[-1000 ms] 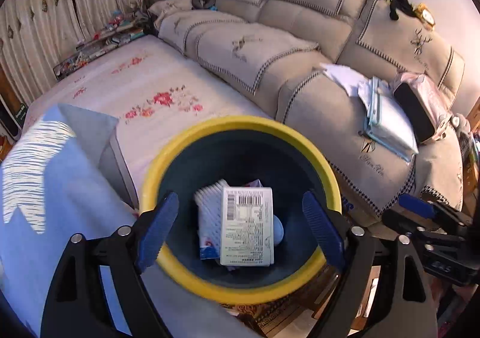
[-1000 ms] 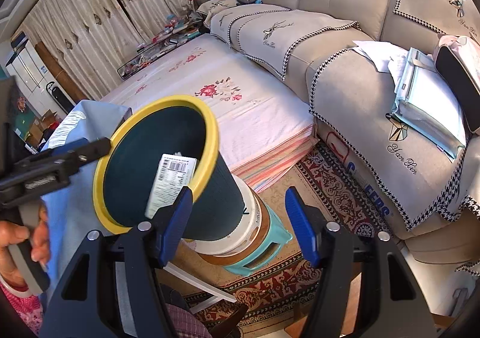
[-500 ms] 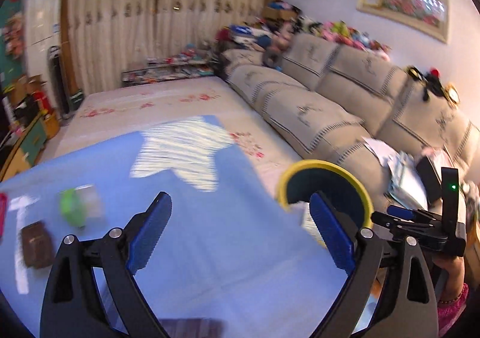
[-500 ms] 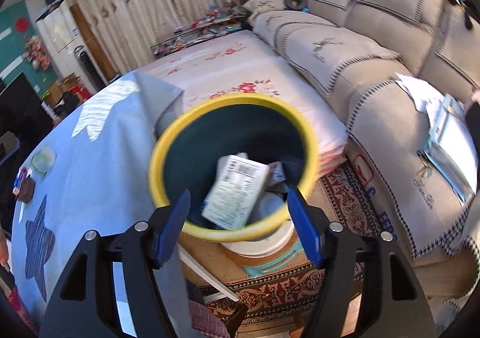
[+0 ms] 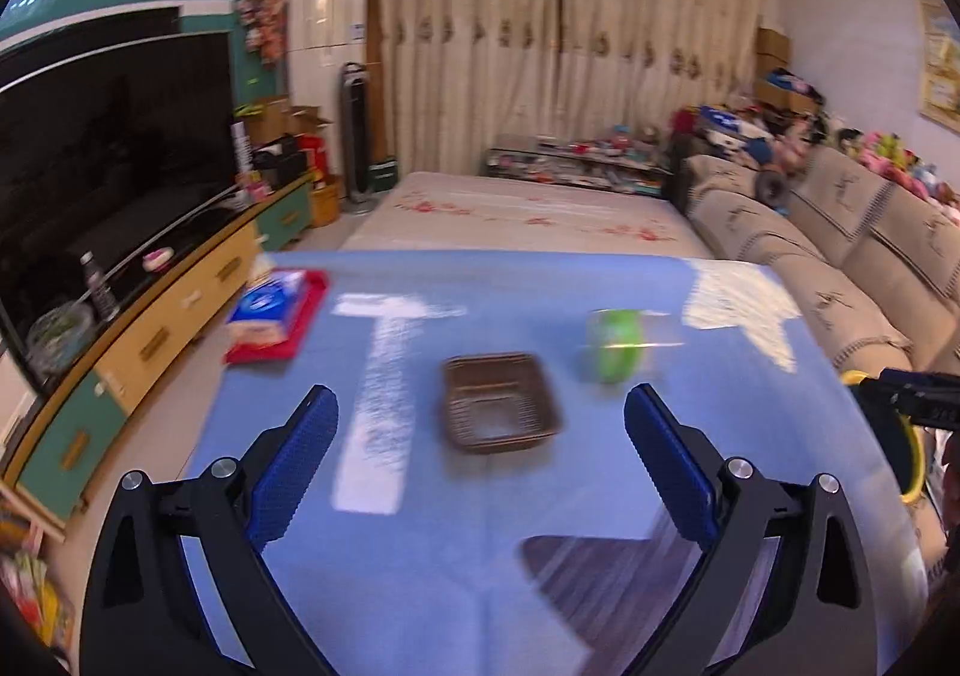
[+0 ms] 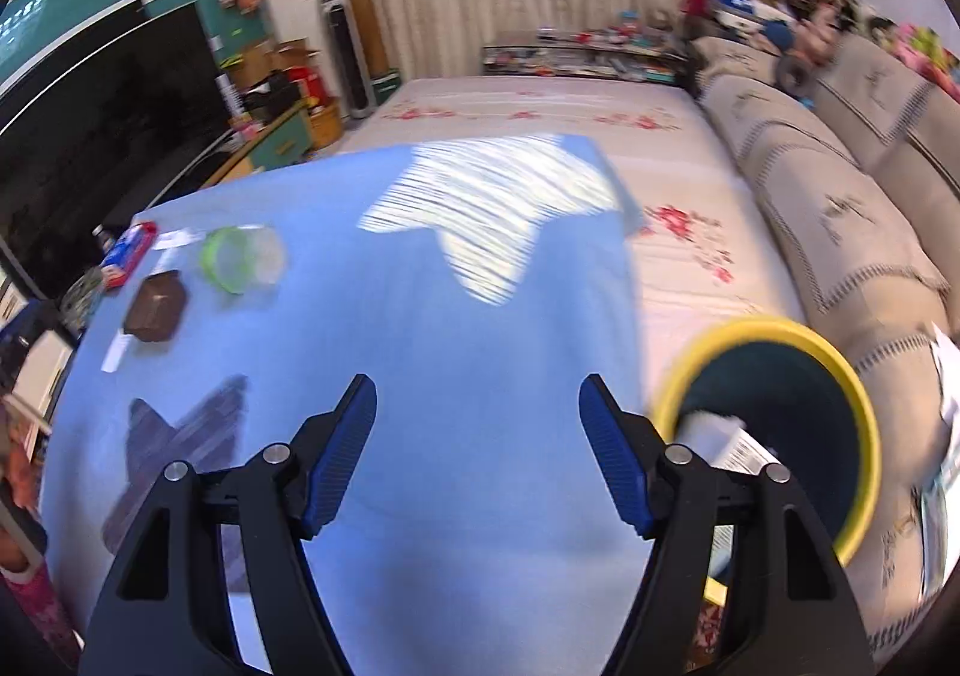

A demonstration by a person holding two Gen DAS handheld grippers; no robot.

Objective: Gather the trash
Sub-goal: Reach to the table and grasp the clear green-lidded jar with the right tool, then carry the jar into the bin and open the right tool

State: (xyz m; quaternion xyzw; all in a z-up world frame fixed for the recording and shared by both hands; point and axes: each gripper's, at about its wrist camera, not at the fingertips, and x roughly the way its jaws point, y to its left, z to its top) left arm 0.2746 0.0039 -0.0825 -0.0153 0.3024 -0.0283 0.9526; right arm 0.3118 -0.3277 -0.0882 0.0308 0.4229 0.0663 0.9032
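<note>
Both grippers empty over the blue tablecloth

The left gripper (image 5: 480, 457) and right gripper (image 6: 477, 451) have just been opening, nothing between their jaws. A brown tray (image 5: 498, 401) and green-lidded tub (image 5: 615, 345) lie ahead; the yellow-rimmed bin (image 6: 774, 427) stands right, holding a barcoded packet (image 6: 729, 445). All writing is too blurred to read.

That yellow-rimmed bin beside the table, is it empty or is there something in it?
Not empty. In the right wrist view the bin holds a white printed package leaning against its inner wall. How full it is cannot be told.

yellow-rimmed dark bin (image 6: 774, 328), blue tablecloth (image 6: 420, 328)
</note>
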